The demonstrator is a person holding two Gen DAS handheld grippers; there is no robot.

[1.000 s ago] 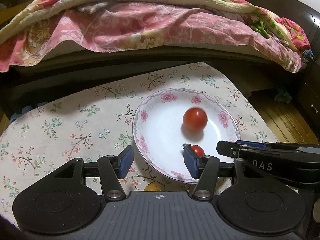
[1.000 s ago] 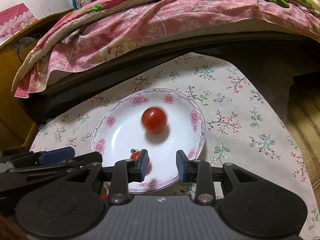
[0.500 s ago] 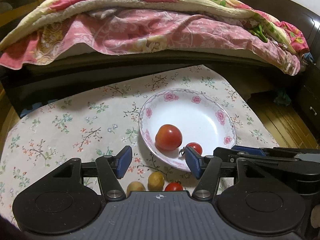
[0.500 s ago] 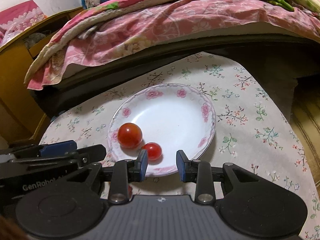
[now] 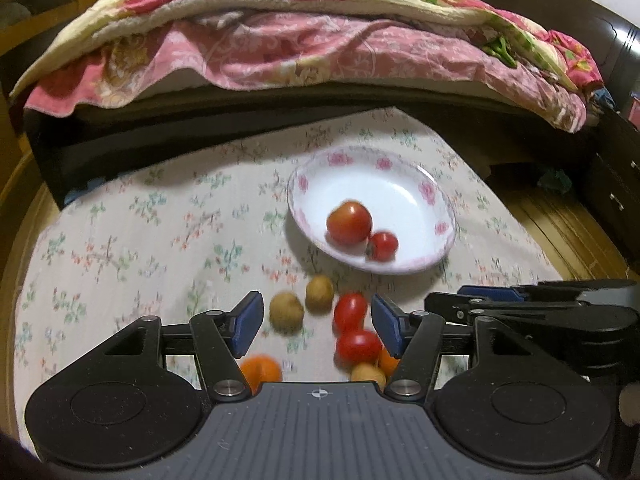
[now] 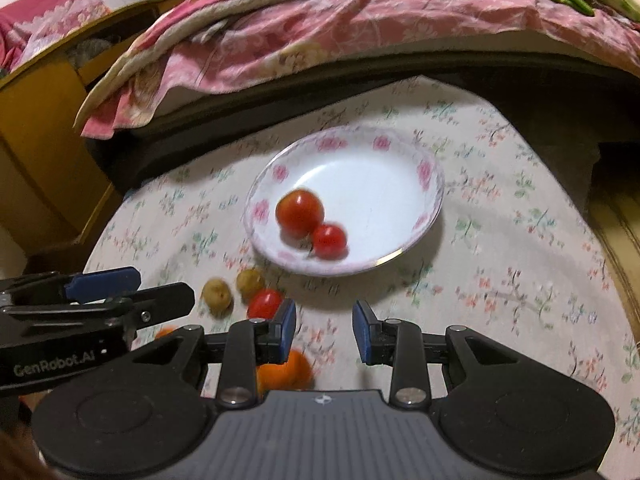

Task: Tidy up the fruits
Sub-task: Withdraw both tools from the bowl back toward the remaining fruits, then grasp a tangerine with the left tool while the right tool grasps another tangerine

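Two tomatoes sit in the plate [image 5: 434,196], touching: big tomato [image 5: 349,223] and small tomato [image 5: 382,245] just to its right. Plate is ahead of both tools, on the floral desk [image 5: 140,240]; fwd-right of the left tool [image 5: 316,322], fwd and slightly left of the right tool [image 6: 324,330].

Left tool: fingers wide apart, nothing clamped. Between and just ahead of its fingers, loose fruit on the desk:
- 2 brownish round fruits [image 5: 286,312], [image 5: 319,293], close together, near the left tool's left finger and centre
- 2 cherry tomatoes [image 5: 350,312], [image 5: 358,346], one behind the other, just inside its right finger
- orange fruit [image 5: 260,370] by the base of the left finger, partly hidden by the tool body
- another orange bit and a pale fruit [image 5: 368,374] under the right finger, mostly hidden, can't ID for sure

Right tool: fingers apart too, empty; bare cloth between them. An orange fruit [image 6: 286,370] sits below its left finger, partly covered. Brownish fruits and a cherry tomato lie fwd-left of it, between it and the plate.

Each tool shows side-on in the other's cam; they're side by side, close. Both views have motion blur.

Bed with pink floral quilt [image 5: 320,48] beyond the desk. Wood cabinet [image 6: 36,128] far left in right cam.
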